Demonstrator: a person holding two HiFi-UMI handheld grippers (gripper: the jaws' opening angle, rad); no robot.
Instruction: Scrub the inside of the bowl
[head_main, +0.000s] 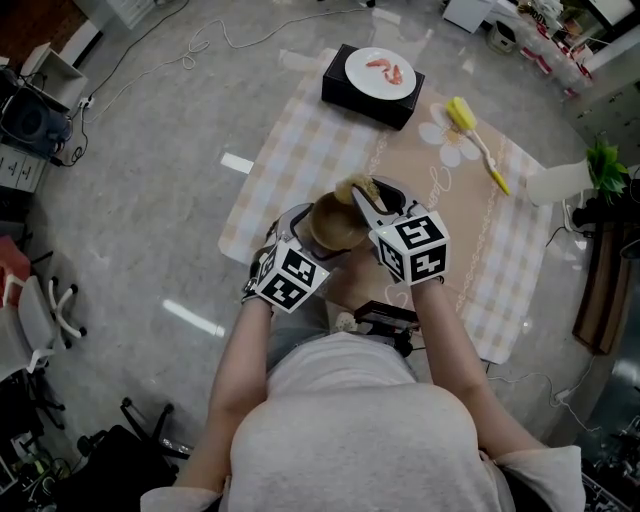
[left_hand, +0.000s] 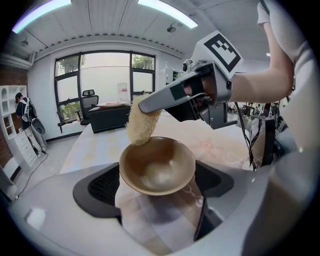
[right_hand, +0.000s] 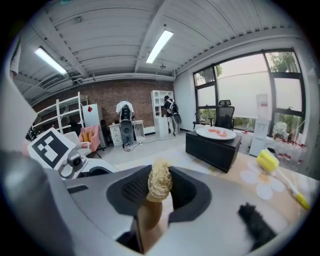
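While the left gripper (left_hand: 159, 186) pinched a shallow, glossy brown bowl (left_hand: 156, 165) by its sides above the checked mat (head_main: 300, 140), the right gripper (right_hand: 161, 194) clamped a fibrous tan scrubber (left_hand: 141, 125), whose tip touched the bowl's far inner rim; a pale sheen lit its hollow.

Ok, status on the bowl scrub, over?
Left gripper shut on bowl. Right gripper shut on loofah scrubber, its tip at the bowl's far rim. Nothing in the way.
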